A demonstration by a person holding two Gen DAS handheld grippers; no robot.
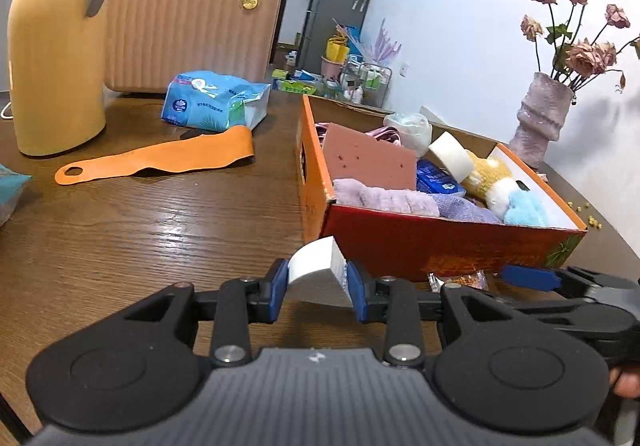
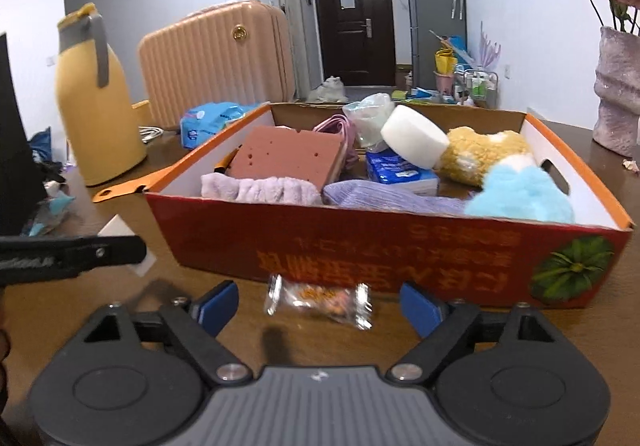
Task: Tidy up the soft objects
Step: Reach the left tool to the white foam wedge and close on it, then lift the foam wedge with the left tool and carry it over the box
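Now my left tongs (image 1: 318,286) pinch the white sponge (image 1: 316,266) beside the orange box (image 1: 440,246). My right tongs (image 2: 320,308) are spread around the candy wrapper (image 2: 320,302). Next, I think, lift the sponge into the box.

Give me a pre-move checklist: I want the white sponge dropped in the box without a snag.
1. Left gripper shut on the white sponge: ok.
2. Sponge raised above the box rim: not ok, it sits below the near wall.
3. Free room inside the box: cannot tell, it looks crowded.
4. Right gripper out of the way: not ok, it stands open right beside, around a snack packet.
5. Packet gripped: not ok.
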